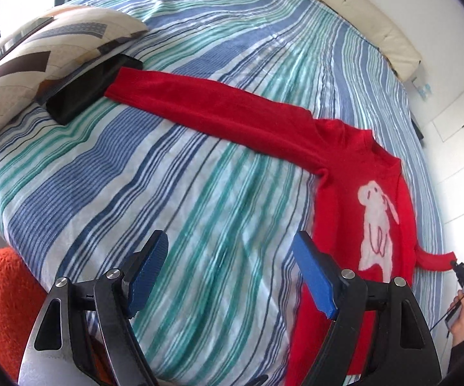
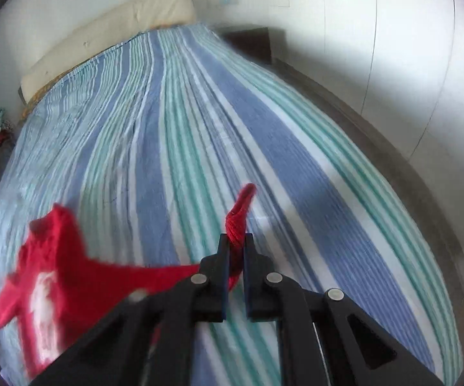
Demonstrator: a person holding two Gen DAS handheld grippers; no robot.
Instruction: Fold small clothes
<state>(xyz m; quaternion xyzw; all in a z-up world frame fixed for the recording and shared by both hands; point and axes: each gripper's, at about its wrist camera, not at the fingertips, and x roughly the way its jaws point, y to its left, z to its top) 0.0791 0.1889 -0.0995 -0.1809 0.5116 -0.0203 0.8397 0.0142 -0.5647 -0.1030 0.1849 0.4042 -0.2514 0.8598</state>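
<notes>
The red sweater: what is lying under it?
The red sweater lies on the striped bedspread. Its far cuff touches a black object, but whether it lies on it cannot be told. Anything under the body is hidden.

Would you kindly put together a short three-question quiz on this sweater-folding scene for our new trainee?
1. True or false: the right gripper is shut on a sleeve of the red sweater.
2. The left gripper is: A) open, holding nothing; B) clamped on the hem; C) gripping the pillow.
3. What white figure decorates the sweater's front?

Key: 1 true; 2 A; 3 a rabbit.
</notes>
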